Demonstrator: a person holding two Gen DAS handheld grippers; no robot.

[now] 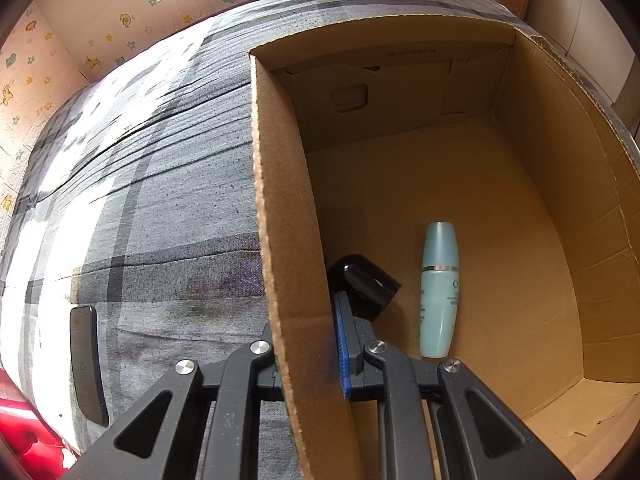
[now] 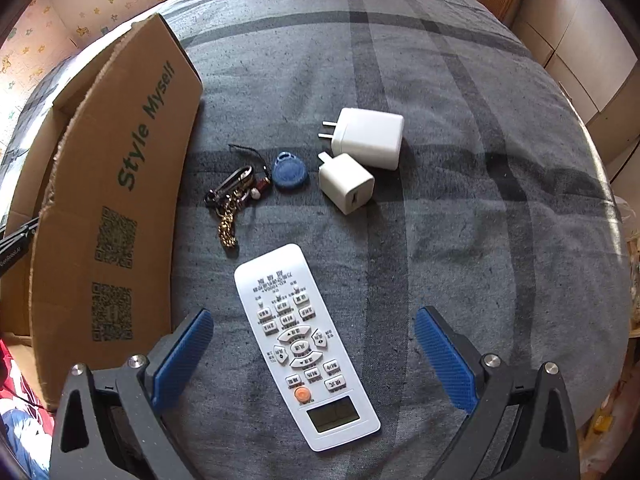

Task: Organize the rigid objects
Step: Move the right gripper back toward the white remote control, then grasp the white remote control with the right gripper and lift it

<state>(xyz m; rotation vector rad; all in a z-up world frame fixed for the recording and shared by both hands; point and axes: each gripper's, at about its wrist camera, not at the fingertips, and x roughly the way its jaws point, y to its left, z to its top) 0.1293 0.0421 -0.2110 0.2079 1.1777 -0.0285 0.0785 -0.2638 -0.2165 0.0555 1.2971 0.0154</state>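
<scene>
A large open cardboard box (image 1: 280, 208) sits on a bed covered with a grey checked sheet (image 1: 152, 184). The left gripper (image 1: 310, 344) pinches the box's near side wall, one finger outside and one blue-padded finger (image 1: 343, 344) inside, pressed together on the cardboard. Inside the box, a pale teal bottle (image 1: 438, 292) lies on the floor, and a dark glossy object (image 1: 362, 284) lies just beside the pinched wall. Outside the box, a dark phone (image 1: 86, 364) lies flat on the sheet.

The right gripper (image 2: 316, 354) is spread wide above a white remote control (image 2: 304, 352), which lies on the sheet between its blue pads (image 2: 444, 356), untouched. Beyond the remote, further from the gripper and right of the box, lie a bunch of keys (image 2: 234, 200), a blue key fob (image 2: 289, 172), a small white charger (image 2: 347, 188) and a larger white charger (image 2: 370, 136).
</scene>
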